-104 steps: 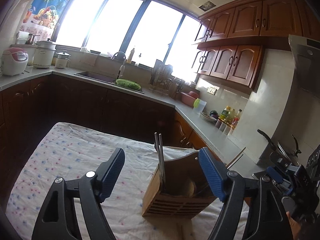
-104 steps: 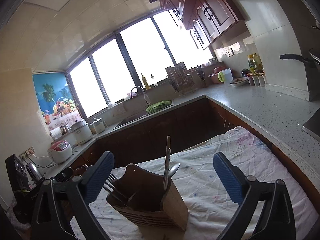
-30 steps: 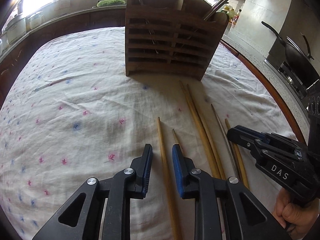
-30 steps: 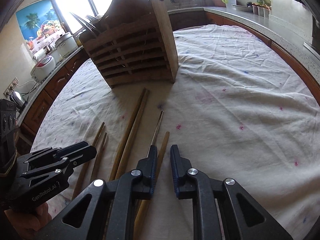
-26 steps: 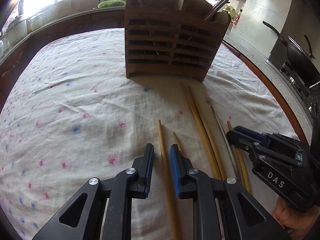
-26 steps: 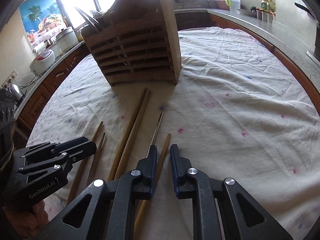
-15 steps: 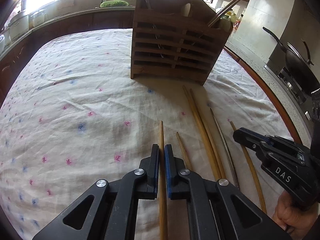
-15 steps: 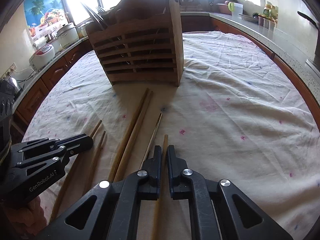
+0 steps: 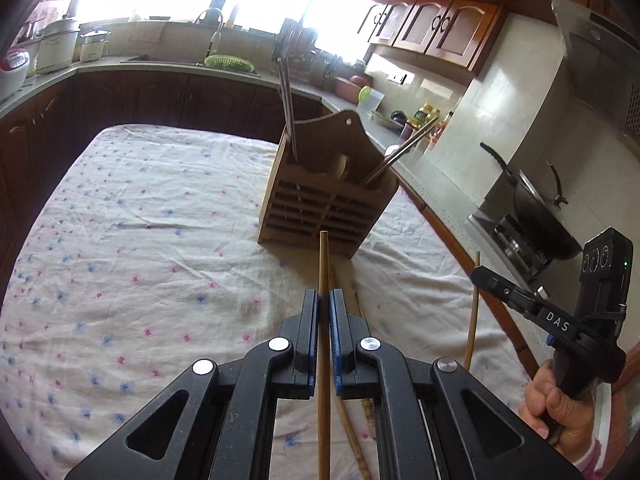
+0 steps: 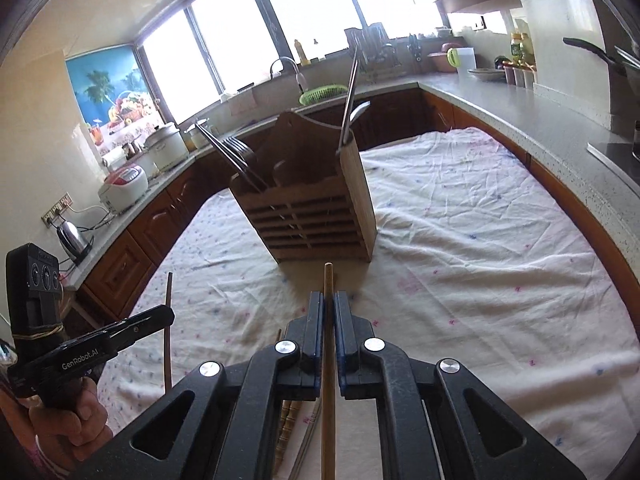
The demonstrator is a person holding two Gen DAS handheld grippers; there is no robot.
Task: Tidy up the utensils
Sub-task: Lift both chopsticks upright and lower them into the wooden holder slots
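A slatted wooden utensil holder (image 9: 328, 204) (image 10: 320, 216) stands upright on the flowered tablecloth (image 9: 140, 240), with metal chopsticks, forks and a spoon in it. My left gripper (image 9: 324, 298) is shut on a wooden chopstick (image 9: 323, 256), lifted off the cloth with its tip toward the holder's front. My right gripper (image 10: 327, 298) is shut on another wooden chopstick (image 10: 328, 280), also raised and aimed at the holder. Each gripper shows in the other's view, chopstick in its jaws. Several more chopsticks (image 9: 352, 432) (image 10: 288, 428) lie on the cloth beneath the grippers.
A kitchen counter (image 10: 540, 120) wraps around the table on three sides. A wok (image 9: 536, 208) sits on the stove at the right. Rice cookers (image 10: 124, 188) and a kettle (image 10: 74, 240) stand on the left counter. A hand (image 9: 560, 408) holds the right gripper.
Both grippers closed, each on one wooden chopstick, then rose off the cloth with it. The views tilted up, so the holder now sits farther off and lower.
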